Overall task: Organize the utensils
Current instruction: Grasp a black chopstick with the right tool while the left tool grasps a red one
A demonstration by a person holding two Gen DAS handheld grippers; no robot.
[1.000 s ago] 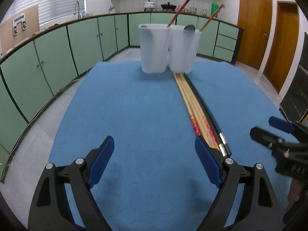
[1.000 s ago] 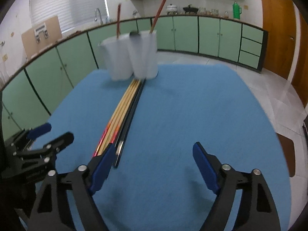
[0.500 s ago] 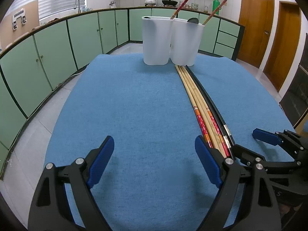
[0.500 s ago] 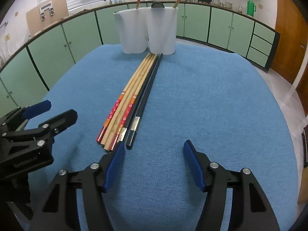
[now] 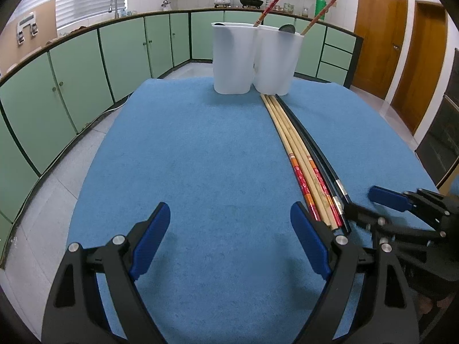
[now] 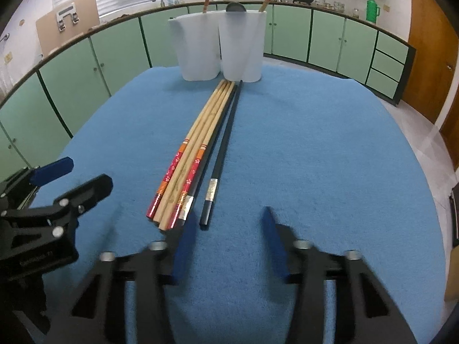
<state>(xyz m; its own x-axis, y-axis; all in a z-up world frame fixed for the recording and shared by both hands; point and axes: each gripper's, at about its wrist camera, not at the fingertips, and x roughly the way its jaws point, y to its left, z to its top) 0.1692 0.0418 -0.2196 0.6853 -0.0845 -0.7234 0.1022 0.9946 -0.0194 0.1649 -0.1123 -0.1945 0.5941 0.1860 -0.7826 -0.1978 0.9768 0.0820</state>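
Meanwhile right hand-held gripper (image 6: pixel 226 238) closing, holding nothing, near chopsticks (image 6: pixel 198 149); left hand-held gripper (image 5: pixel 231 238) wide.

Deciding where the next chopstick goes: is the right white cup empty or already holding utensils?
Not empty. The right white cup holds a chopstick and a dark utensil tip above its rim.

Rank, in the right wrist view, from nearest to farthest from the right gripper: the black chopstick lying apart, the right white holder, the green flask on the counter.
From the right gripper, its jaws closing with nothing between them:
1. Black chopstick, just ahead on the blue mat.
2. Right white holder, at the mat's far edge.
3. Green flask, on the far counter, upper right.
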